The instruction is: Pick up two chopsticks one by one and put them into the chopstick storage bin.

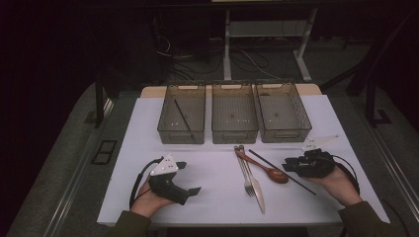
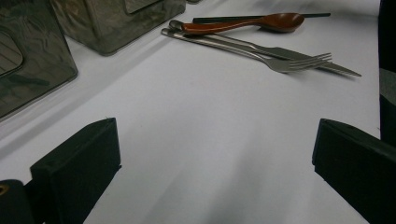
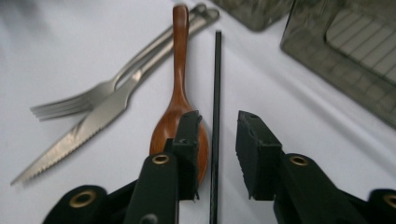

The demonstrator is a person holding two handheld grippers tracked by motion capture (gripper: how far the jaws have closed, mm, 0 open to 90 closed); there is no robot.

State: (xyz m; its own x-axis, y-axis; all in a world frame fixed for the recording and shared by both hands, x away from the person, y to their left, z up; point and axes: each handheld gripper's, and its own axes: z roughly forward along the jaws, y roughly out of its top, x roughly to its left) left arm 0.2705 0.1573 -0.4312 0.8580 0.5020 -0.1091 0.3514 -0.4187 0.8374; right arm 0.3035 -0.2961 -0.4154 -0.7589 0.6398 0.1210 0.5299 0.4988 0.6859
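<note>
3 bins [image 1: 234, 118], 2 chopsticks [image 1: 281, 172], 1 spoon [image 1: 264, 168].

the spoon [image 3: 178, 116] is reddish brown. right beside the spoon lies a thin black chopstick [image 3: 216, 93]. the fork [image 3: 93, 95] and knife [image 3: 88, 123] near the spoon are shiny silver. the counter [image 1: 212, 163] is white. the bins [image 1: 234, 118] behind the spoon are see-through grey.

Left gripper [image 1: 190, 190]: black body, blocky black jaws, grey three-cornered plate on top, black cable.
Right gripper [image 3: 217, 140]: black, brass-coloured rivets at jaw pivots, grey plate, looped black cable.
Sleeves [image 1: 129, 224]: olive-green cuffs.
</note>
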